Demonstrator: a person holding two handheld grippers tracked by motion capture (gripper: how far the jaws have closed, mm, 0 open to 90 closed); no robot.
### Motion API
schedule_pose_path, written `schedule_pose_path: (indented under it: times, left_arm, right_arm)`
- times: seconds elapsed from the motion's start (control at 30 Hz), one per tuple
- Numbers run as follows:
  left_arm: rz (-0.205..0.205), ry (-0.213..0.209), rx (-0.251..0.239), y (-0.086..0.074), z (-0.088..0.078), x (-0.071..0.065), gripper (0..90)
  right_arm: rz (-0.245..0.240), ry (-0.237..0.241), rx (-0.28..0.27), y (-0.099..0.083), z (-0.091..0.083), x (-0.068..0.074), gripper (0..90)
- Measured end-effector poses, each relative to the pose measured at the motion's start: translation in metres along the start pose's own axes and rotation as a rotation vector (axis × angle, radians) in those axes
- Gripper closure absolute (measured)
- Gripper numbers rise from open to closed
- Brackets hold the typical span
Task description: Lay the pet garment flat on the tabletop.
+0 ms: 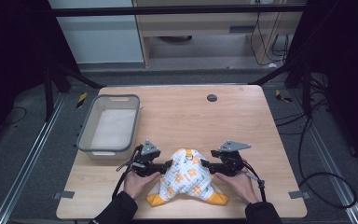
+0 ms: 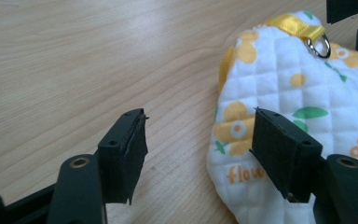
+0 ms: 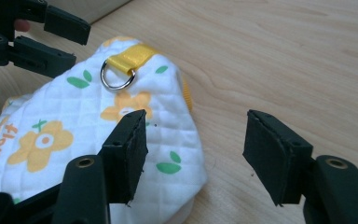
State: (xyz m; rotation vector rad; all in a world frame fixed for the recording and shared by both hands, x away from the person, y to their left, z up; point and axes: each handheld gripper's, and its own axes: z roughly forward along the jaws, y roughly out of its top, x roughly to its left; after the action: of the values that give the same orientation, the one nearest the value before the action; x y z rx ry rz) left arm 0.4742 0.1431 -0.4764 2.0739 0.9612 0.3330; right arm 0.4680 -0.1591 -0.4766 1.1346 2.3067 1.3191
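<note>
Quilted white cloth with orange flowers (image 1: 186,177) lies bunched at the desk's (image 1: 242,121) near edge, between both tongs. It looks soft, light and floppy, so its padded side edges seem the best holds; a yellow loop with a metal ring (image 3: 117,74) sits on top. Left tongs (image 2: 198,149) and right tongs (image 3: 196,149) stand apart, holding nothing. Farther left, a grey bin (image 1: 133,100) appears empty.

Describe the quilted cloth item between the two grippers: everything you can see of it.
The cloth item is white quilted fabric printed with orange flowers, green leaves and orange lettering, with yellow trim and orange corners. A yellow loop at its far end holds a metal ring. It lies bunched on the wooden table near the front edge. Both hand-held grippers, left and right, are open at its sides.
</note>
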Motion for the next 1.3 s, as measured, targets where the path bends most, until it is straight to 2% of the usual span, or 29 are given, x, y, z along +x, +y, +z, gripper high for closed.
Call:
schedule_pose_path:
  times: [0.17,0.27,0.43,0.57,0.73,0.9,1.17,1.3]
  left_arm:
    - [0.017,-0.01,0.019,-0.003,0.006,-0.004,39.5]
    - [0.008,-0.024,0.027,-0.006,0.009,-0.005,45.2]
    - [-0.013,-0.05,0.038,-0.008,0.014,-0.007,54.3]
    - [-0.026,-0.07,0.049,-0.01,0.017,-0.009,64.5]
    - [-0.003,-0.054,0.064,-0.01,0.018,-0.013,74.9]
    - [-0.004,-0.059,0.068,-0.009,0.017,-0.013,84.1]
    - [-0.006,-0.057,0.018,-0.003,0.001,-0.011,87.6]
    - [-0.006,-0.059,-0.037,0.004,-0.015,-0.011,87.7]
  right_arm:
    - [-0.004,0.022,0.036,-0.004,0.008,0.002,42.5]
    - [-0.015,0.035,0.049,-0.005,0.012,0.003,45.8]
    - [-0.005,0.067,0.07,-0.006,0.014,0.005,56.8]
    - [-0.004,0.071,0.076,-0.006,0.016,0.007,64.9]
    - [0.012,0.061,0.086,-0.006,0.017,0.006,79.0]
    - [0.006,0.059,0.085,-0.006,0.016,0.007,85.4]
    - [0.018,0.053,0.047,-0.001,0.003,0.006,87.4]
    - [0.012,0.041,0.007,0.002,-0.01,0.007,87.6]
